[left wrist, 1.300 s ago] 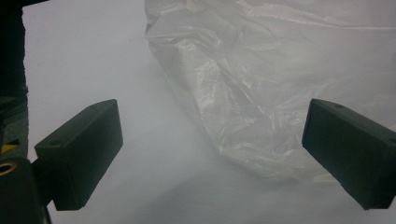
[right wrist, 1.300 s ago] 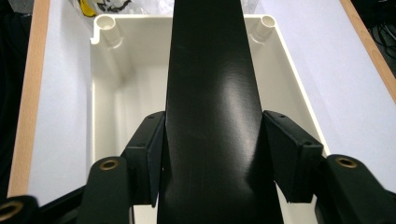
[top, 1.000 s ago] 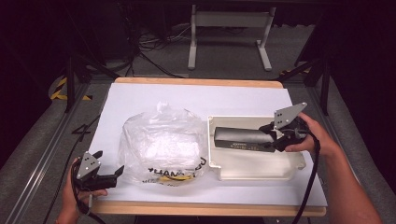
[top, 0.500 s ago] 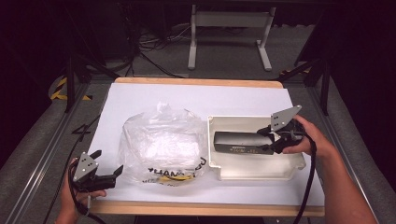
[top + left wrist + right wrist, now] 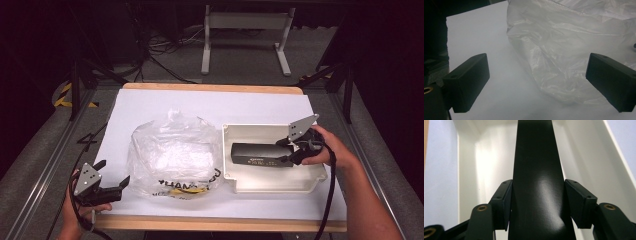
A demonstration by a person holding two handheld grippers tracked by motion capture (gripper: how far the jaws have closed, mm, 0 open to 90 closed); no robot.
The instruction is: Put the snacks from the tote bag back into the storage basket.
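Work in hand: getting the black box [image 5: 261, 155] into or out of the white tray [image 5: 272, 184]; which way cannot be told.
Right gripper [image 5: 289, 152]: jaws pinching the box's end, inside the tray, near the table's right edge.
Left gripper [image 5: 117, 186]: jaws spread, holding nothing, at the front left corner beside the plastic bag [image 5: 172, 152].
Left to do: freeing the box, likely then the bag.
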